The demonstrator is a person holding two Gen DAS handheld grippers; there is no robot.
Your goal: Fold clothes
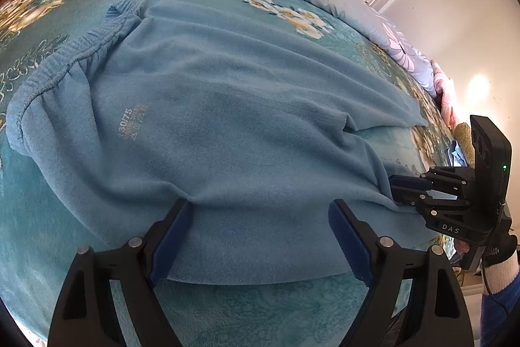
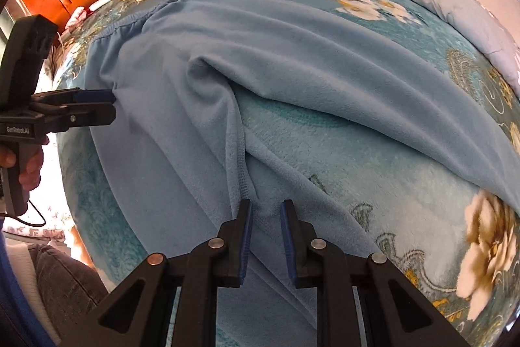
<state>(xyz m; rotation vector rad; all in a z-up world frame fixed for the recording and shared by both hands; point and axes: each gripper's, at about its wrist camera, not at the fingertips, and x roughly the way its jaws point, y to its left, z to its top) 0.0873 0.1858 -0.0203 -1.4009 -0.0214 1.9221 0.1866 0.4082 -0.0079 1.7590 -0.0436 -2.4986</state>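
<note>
Fleece trousers lie flat mid-frame on floral bed, waistband upper left. We hold left tool wide apart astride near hem, ready to pinch. Right tool narrowly apart over crotch seam, not clamped, likely fold anchor.

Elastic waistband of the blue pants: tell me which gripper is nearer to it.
Left. The left gripper straddles the pants' near edge just below the waistband; the right gripper sits farther down, around the leg by the crotch seam.
</note>
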